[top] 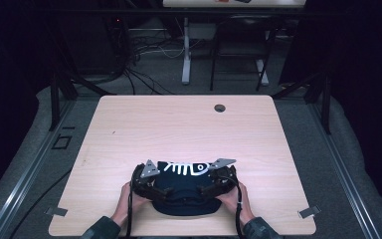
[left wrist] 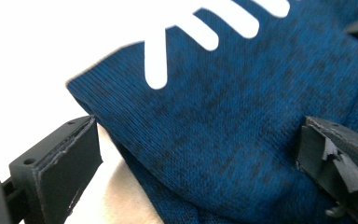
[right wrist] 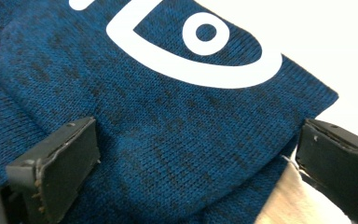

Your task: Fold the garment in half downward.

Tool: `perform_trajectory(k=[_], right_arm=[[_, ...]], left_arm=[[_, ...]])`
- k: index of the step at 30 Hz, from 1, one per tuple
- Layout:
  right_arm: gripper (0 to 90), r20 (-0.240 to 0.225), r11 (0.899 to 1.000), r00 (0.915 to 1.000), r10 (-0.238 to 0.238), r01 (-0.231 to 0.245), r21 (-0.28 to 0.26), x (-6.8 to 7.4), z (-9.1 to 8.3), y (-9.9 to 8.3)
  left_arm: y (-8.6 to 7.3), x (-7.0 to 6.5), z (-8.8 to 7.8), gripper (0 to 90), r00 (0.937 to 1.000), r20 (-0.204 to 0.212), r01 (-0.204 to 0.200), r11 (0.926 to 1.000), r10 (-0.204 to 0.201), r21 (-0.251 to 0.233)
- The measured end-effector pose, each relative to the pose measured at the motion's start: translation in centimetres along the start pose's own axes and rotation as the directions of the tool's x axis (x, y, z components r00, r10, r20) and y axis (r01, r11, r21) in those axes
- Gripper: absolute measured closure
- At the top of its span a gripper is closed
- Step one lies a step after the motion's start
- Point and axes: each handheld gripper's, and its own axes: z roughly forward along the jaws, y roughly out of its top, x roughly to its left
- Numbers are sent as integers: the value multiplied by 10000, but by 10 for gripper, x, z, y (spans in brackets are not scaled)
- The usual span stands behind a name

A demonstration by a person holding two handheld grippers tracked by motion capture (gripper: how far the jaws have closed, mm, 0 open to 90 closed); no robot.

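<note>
A folded dark blue knit garment (top: 179, 183) with a white fish-skeleton print lies near the front edge of the wooden table (top: 179, 124). My left gripper (top: 157, 190) is at its left end and my right gripper (top: 208, 189) at its right end, each held in a hand. In the left gripper view the left gripper (left wrist: 198, 154) stands open, its jaws wide apart with the cloth's (left wrist: 242, 93) corner between them. The right gripper (right wrist: 200, 149) is likewise open, straddling the cloth (right wrist: 168, 107) at the fish's head.
A round cable hole (top: 220, 108) sits near the table's far edge. Beyond the table are desk legs (top: 186, 50), a chair frame and floor cables. Black frame posts (top: 54, 99) flank the table. Small metal clips (top: 309, 212) mark the front corners.
</note>
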Motion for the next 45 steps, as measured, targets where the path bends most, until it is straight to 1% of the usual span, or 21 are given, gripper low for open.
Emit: perform_trajectory(k=[2,4,6,8,10,12,15,21,25,28,29,30,32,33,35,37,40,41,43,44,45], right_arm=[[0,26,9996,10000,-60,61,-280,-1,-9,2],[0,43,9986,10000,-38,40,-529,-4,-21,4],[0,228,9958,9996,146,-125,-903,-9,-32,1],[0,372,9945,9988,326,-287,-1007,-17,-44,-4],[0,681,9921,9958,611,-531,-1137,-27,-54,-13],[0,889,9909,9917,924,-828,-1061,-39,-60,-22],[0,1112,9865,9843,1369,-1253,-1052,-53,-66,-33],[0,1383,9853,9781,1554,-1435,-922,-64,-72,-43],[0,1596,9852,9738,1619,-1503,-826,-70,-73,-50],[0,1663,9832,9700,1773,-1670,-740,-76,-72,-55],[0,1636,9828,9697,1815,-1730,-650,-78,-72,-57],[0,1662,9822,9685,1853,-1773,-617,-79,-71,-59],[0,1667,9833,9691,1818,-1771,-431,-83,-69,-62],[0,1760,9830,9672,1832,-1788,-411,-84,-68,-63],[0,1747,9819,9662,1894,-1862,-349,-87,-66,-66],[0,1838,9806,9633,1959,-1929,-339,-90,-64,-70],[5,1903,9812,9629,1913,-1827,-619,-93,-62,-72],[5,1959,9799,9609,1957,-1839,-770,-93,-61,-72],[6,2055,9810,9600,1901,-1777,-774,-93,-59,-72],[1,2306,9857,9587,1665,-1557,-643,-91,-57,-71],[0,2279,9862,9600,1629,-1518,-655,-90,-56,-71]], left_arm=[[2,1,-10,1,9996,-263,28,9992,-38,-406],[1,5,-20,1,9985,-515,160,9978,-193,-649],[-4,12,-31,1,9961,-786,328,9963,-390,-789],[-11,20,-40,1,9928,-1029,538,9959,-612,-731],[-18,29,-47,1,9872,-1382,717,9956,-794,-600],[-24,39,-53,1,9793,-1696,1010,9930,-1100,-608],[-30,49,-59,1,9692,-1977,1363,9885,-1466,-648],[-38,56,-62,1,9605,-2217,1606,9856,-1683,-523],[-45,60,-60,1,9560,-2338,1766,9840,-1770,-229],[-50,65,-58,1,9499,-2393,2036,9790,-2010,-141],[-52,67,-57,2,9461,-2422,2190,9757,-2152,-114],[-53,69,-56,2,9461,-2415,2224,9750,-2157,4],[-55,72,-52,2,9432,-2447,2344,9721,-2245,117],[-56,74,-51,2,9420,-2432,2427,9699,-2313,177],[-58,76,-50,2,9393,-2368,2596,9656,-2482,174],[-59,78,-49,2,9386,-2325,2676,9632,-2550,237],[-61,78,-47,2,9401,-2325,2646,9637,-2495,356],[-61,78,-46,2,9404,-2320,2644,9637,-2488,382],[-61,79,-45,1,9410,-2308,2632,9639,-2473,403],[-60,78,-44,2,9394,-2404,2627,9638,-2444,466],[-60,79,-43,2,9403,-2429,2583,9647,-2385,524]])
